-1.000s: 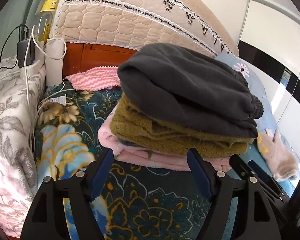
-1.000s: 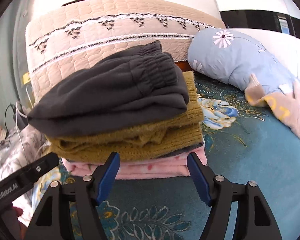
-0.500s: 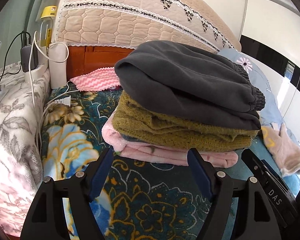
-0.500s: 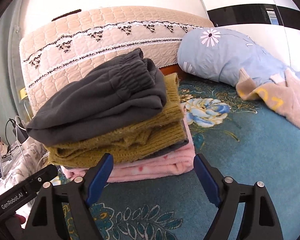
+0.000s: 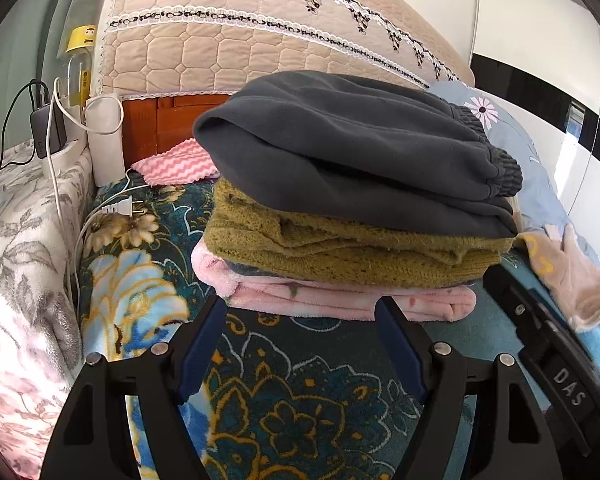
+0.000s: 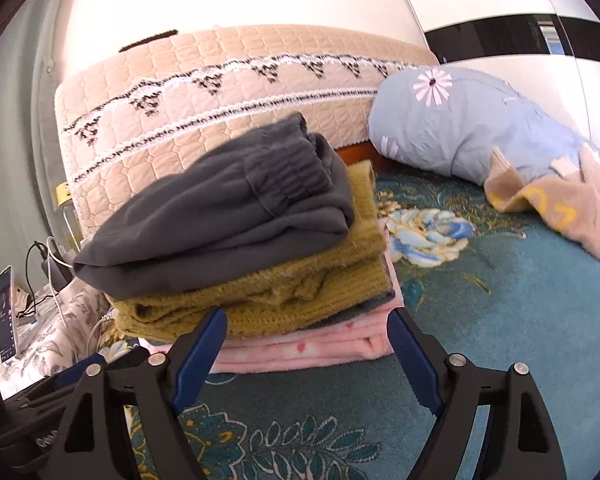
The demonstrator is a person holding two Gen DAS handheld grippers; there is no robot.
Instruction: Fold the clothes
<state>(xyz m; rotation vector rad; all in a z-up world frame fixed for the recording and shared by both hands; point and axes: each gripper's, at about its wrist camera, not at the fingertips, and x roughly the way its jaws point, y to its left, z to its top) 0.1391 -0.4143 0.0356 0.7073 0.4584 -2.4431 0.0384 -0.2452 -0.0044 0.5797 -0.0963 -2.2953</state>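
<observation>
A stack of folded clothes sits on the floral teal bedspread (image 5: 300,392). Folded dark grey trousers (image 5: 352,152) lie on top, an olive knit sweater (image 5: 340,248) under them, a pink fleece garment (image 5: 340,300) at the bottom. The same stack shows in the right wrist view: the grey trousers (image 6: 228,220), the olive sweater (image 6: 284,296), the pink garment (image 6: 308,348). My left gripper (image 5: 302,312) is open and empty, just in front of the stack. My right gripper (image 6: 306,324) is open and empty, also just short of the stack.
A quilted beige headboard (image 5: 260,40) stands behind the stack. A blue floral pillow (image 6: 460,128) and a beige fleece garment (image 6: 560,208) lie to the right. A pink zigzag cloth (image 5: 176,164), a white plug and cable (image 5: 116,212) and chargers lie at left.
Both grippers have drawn back from the stack and risen slightly, so the stack looks smaller and farther. Both stay open and empty. The stack has not moved.
</observation>
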